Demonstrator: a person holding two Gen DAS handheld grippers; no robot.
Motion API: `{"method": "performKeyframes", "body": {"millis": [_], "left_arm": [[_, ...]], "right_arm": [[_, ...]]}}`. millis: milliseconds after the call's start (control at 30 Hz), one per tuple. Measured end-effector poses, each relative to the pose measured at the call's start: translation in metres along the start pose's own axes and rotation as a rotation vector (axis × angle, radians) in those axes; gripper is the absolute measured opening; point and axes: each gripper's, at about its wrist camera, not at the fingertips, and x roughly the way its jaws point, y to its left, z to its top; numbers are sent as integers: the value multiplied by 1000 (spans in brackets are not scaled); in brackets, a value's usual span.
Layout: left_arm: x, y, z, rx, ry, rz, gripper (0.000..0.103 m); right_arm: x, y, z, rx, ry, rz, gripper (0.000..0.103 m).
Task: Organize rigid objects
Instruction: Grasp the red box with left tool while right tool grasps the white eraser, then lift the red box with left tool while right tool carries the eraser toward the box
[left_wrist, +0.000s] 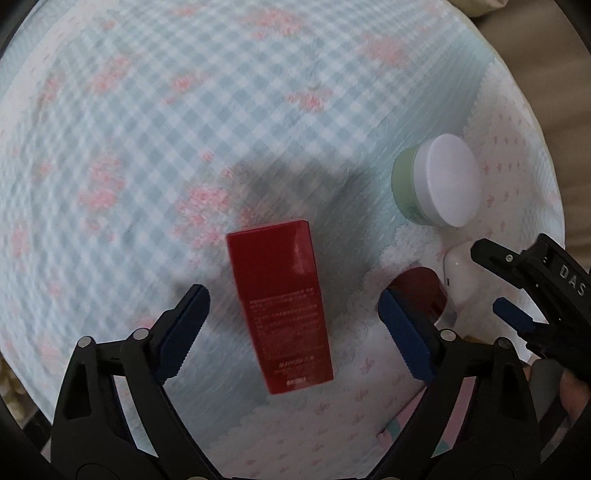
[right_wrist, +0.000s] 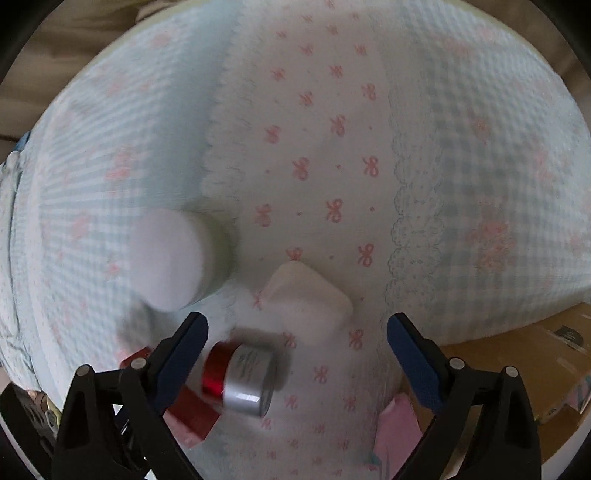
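Left claw (left_wrist: 291, 321) is hanging wide open over the quilted blue-gingham bedspread with pink bows (left_wrist: 147, 147), gripping nothing. The glossy red rectangular carton with white print (left_wrist: 280, 306) is lying flat between the open fingers, not touched by either pad as far as this view shows. Right of it, the pale green jar with a round white lid (left_wrist: 436, 184) is sitting alone on the white bow-print strip. Below that, the white rounded plastic case (left_wrist: 461, 273) is lying just beside a small red-and-silver metal cylinder (right_wrist: 240, 376), which is mostly hidden behind the left claw's right finger in the left view. Right claw (right_wrist: 297, 350) is also standing wide, holding nothing, hovering above the cylinder and the case; the cylinder is lying on its side near its left finger. A brown cardboard box (right_wrist: 535, 369) is showing off the bed edge at far right.

Progress judgement: early. All four items are looking loose and ungrouped, none gripped. Carton is lining up as the left claw's likely pick; the rest are waiting. Where the things are meant to go is not visible.
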Motion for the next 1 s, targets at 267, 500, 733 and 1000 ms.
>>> {"method": "performKeyframes", "body": {"millis": [267,500,733,1000], "left_arm": [[26,-13,1,-27,16,12,76],[49,-20,2,-16,13,66,57],[50,-4,0,-21,5,52,41],[31,8,-4,-3,-11,-1,39]], "right_arm": [[27,-8,6,115,29,2,76],[33,-21,8,269,19,11,63],[33,-22,7,292,8,-25,58],[22,-30,-10,293,-5,2,58]]}}
